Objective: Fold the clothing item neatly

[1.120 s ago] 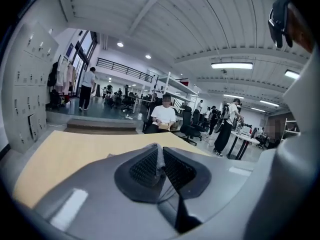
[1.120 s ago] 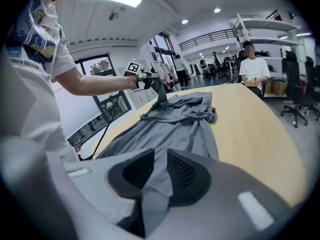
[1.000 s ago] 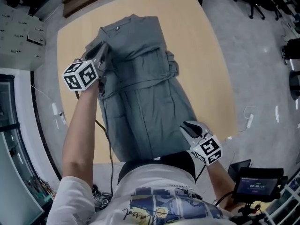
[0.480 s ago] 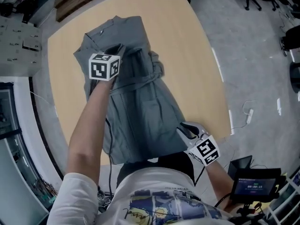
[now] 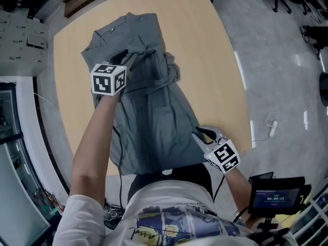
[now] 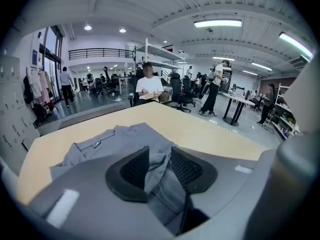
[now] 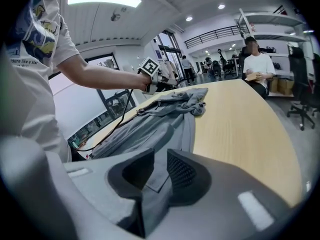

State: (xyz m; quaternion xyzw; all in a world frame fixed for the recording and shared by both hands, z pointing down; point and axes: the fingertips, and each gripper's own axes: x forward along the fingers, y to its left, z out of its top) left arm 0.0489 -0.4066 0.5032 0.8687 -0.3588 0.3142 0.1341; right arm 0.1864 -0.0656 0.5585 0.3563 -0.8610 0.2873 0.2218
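Head view: the left gripper (image 5: 122, 59) has carried the grey garment's (image 5: 154, 117) left edge inward and now sits over the garment's middle on the table (image 5: 215, 60).

Left gripper view: the jaws have just been opening. They stand partly apart, with cloth lying slack between them. Judged: the side fold is laid and released.

Right gripper view: the right gripper (image 7: 156, 171) stays pinched narrowly on the near hem, anchoring it.
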